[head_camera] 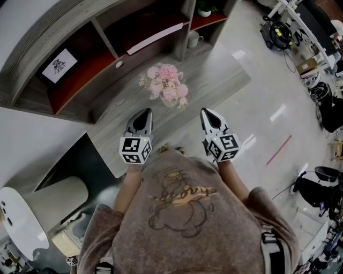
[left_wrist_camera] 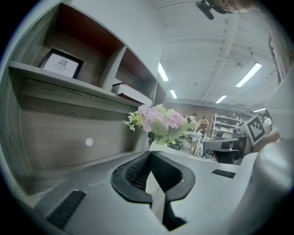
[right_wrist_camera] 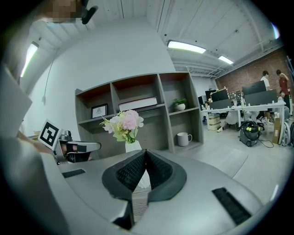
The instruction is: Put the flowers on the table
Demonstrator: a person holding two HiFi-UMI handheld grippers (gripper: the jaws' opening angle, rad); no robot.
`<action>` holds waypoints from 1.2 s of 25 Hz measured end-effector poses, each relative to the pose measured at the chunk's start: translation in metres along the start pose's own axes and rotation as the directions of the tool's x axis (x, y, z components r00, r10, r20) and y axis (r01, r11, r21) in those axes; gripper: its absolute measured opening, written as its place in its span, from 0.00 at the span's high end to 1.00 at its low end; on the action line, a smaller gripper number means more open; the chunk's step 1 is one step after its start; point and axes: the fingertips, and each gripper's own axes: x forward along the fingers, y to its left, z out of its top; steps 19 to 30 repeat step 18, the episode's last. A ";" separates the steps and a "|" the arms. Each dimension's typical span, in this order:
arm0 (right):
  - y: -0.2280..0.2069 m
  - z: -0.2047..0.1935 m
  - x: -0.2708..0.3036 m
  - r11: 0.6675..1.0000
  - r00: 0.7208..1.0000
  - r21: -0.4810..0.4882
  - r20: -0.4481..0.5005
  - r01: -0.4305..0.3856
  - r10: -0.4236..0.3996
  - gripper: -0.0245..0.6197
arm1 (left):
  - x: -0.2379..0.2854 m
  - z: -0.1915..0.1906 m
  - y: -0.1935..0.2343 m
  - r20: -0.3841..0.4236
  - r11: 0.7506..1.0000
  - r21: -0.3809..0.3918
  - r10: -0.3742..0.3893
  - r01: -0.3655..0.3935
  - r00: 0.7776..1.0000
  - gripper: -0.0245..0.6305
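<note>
A bunch of pink flowers (head_camera: 167, 84) in a white vase stands upright on the grey wooden table (head_camera: 220, 80), in front of the shelf unit. Both grippers hover side by side just short of it, apart from it. My left gripper (head_camera: 143, 113) is shut with nothing between its jaws, and so is my right gripper (head_camera: 208, 112). From the left gripper view the flowers (left_wrist_camera: 158, 120) rise just beyond the closed jaw tips (left_wrist_camera: 149, 155). In the right gripper view the flowers (right_wrist_camera: 124, 122) and vase (right_wrist_camera: 133, 147) stand behind the closed tips (right_wrist_camera: 145, 152), with the left gripper (right_wrist_camera: 73, 150) off to the side.
The grey shelf unit (head_camera: 96, 32) behind the table holds a framed picture (head_camera: 59, 65), a flat book (head_camera: 158, 36), a white mug (head_camera: 193, 38) and a small plant (head_camera: 204, 9). A white stool (head_camera: 21, 219) stands at lower left. Office gear and cables crowd the right side.
</note>
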 end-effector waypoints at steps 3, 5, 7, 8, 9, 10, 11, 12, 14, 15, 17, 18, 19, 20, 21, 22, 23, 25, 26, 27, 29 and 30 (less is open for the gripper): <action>0.001 0.000 0.000 1.000 1.000 -0.001 -0.002 -0.003 0.003 0.96 | -0.001 0.001 -0.001 0.006 1.000 -0.006 0.000 0.000 1.000 0.93; 0.001 0.000 -0.001 1.000 1.000 0.000 -0.003 -0.003 0.003 0.96 | -0.001 0.002 -0.002 0.007 1.000 -0.009 0.000 0.000 1.000 0.93; 0.001 0.000 -0.002 1.000 1.000 0.000 -0.004 -0.002 0.002 0.96 | -0.002 0.002 -0.002 0.006 1.000 -0.010 0.000 0.001 1.000 0.93; 0.002 0.000 -0.002 1.000 1.000 0.000 -0.004 -0.002 0.002 0.96 | -0.002 0.001 -0.002 0.005 1.000 -0.011 -0.001 0.001 1.000 0.93; 0.002 -0.001 -0.002 1.000 1.000 0.000 -0.003 -0.003 0.003 0.96 | -0.002 0.001 -0.002 0.004 1.000 -0.012 -0.001 0.001 1.000 0.93; 0.002 -0.001 -0.001 1.000 1.000 0.000 -0.002 -0.003 0.003 0.96 | -0.002 0.000 -0.002 0.003 1.000 -0.012 -0.001 0.001 1.000 0.93; 0.002 0.000 -0.001 1.000 1.000 0.000 -0.001 -0.003 0.003 0.96 | -0.002 0.000 -0.001 0.003 1.000 -0.012 -0.001 0.001 1.000 0.93; 0.002 0.000 -0.001 1.000 1.000 0.000 0.000 -0.003 0.003 0.96 | -0.002 0.000 -0.001 0.003 1.000 -0.012 -0.001 0.001 1.000 0.93; 0.002 0.001 -0.001 1.000 1.000 0.001 0.001 -0.002 0.002 0.96 | -0.002 0.001 -0.002 0.004 1.000 -0.012 -0.001 0.001 1.000 0.93; 0.002 0.001 -0.001 1.000 1.000 0.000 0.001 -0.003 0.003 0.96 | -0.002 0.001 -0.002 0.005 1.000 -0.013 -0.001 0.001 1.000 0.93; 0.002 0.001 -0.001 1.000 1.000 0.000 0.001 -0.004 0.004 0.96 | -0.001 0.001 -0.002 0.006 1.000 -0.014 -0.002 0.002 1.000 0.93; 0.002 0.002 -0.001 1.000 1.000 -0.001 0.001 -0.005 0.005 0.96 | -0.001 0.001 -0.002 0.007 1.000 -0.015 -0.002 0.002 1.000 0.93; 0.002 0.002 -0.001 1.000 1.000 -0.001 0.001 -0.005 0.005 0.96 | -0.001 0.001 -0.002 0.007 1.000 -0.015 -0.002 0.002 1.000 0.93; 0.002 0.002 -0.001 1.000 1.000 -0.001 0.001 -0.005 0.005 0.96 | -0.001 0.001 -0.002 0.007 1.000 -0.015 -0.002 0.002 1.000 0.93; 0.002 0.002 -0.001 1.000 1.000 -0.001 0.001 -0.005 0.005 0.96 | -0.001 0.001 -0.002 0.007 1.000 -0.015 -0.002 0.002 1.000 0.93; 0.002 0.002 -0.001 1.000 1.000 -0.001 0.001 -0.005 0.005 0.96 | -0.001 0.001 -0.002 0.007 1.000 -0.015 -0.002 0.002 1.000 0.93; 0.002 0.002 -0.001 1.000 1.000 -0.001 0.001 -0.005 0.005 0.96 | -0.001 0.001 -0.002 0.007 1.000 -0.015 -0.002 0.002 1.000 0.93; 0.002 0.002 -0.001 1.000 1.000 -0.001 0.001 -0.005 0.005 0.96 | -0.001 0.001 -0.002 0.007 1.000 -0.015 -0.002 0.002 1.000 0.93; 0.002 0.002 -0.001 1.000 1.000 -0.001 0.001 -0.005 0.005 0.96 | -0.001 0.001 -0.002 0.007 1.000 -0.015 -0.002 0.002 1.000 0.93; 0.002 0.002 -0.001 1.000 1.000 -0.001 0.001 -0.005 0.005 0.96 | -0.001 0.001 -0.002 0.007 1.000 -0.015 -0.002 0.002 1.000 0.93; 0.002 0.002 -0.001 1.000 1.000 -0.001 0.001 -0.005 0.005 0.96 | -0.001 0.001 -0.002 0.007 1.000 -0.015 -0.002 0.002 1.000 0.93; 0.002 0.002 -0.001 1.000 1.000 -0.001 0.001 -0.005 0.005 0.96 | -0.001 0.001 -0.002 0.007 1.000 -0.015 -0.002 0.002 1.000 0.93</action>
